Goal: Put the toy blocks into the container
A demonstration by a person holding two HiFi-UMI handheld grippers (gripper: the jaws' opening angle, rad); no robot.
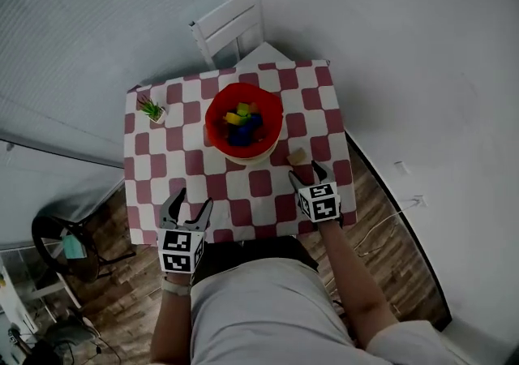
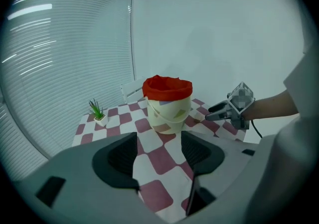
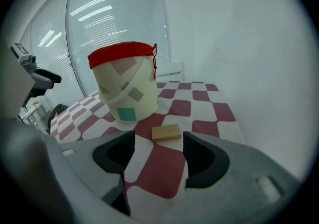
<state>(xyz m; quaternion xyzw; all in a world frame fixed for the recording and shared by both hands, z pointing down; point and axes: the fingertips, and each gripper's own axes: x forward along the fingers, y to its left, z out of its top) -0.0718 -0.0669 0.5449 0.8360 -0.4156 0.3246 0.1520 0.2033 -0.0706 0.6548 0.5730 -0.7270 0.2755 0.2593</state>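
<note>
Blocks (image 1: 242, 122) in yellow, green, blue and red lie heaped inside the bucket (image 1: 215, 116) with a red rim, mid-table. Only the head view shows them, since both gripper views see the bucket from the side, where its cream wall hides the contents. One tan block (image 1: 298, 156) lies outside it on the checked table (image 1: 268, 185), just right of the bucket.

The right gripper view shows this block flat on the cloth just ahead of the right gripper (image 3: 158, 153). Its jaws stand apart and touch nothing.

The left gripper (image 2: 158, 156) is also spread wide and empty, with only cloth between its jaws. Its view alone catches the right gripper from the side, beside the bucket. A small plant (image 1: 152, 109) stands near the table's far left corner.
</note>
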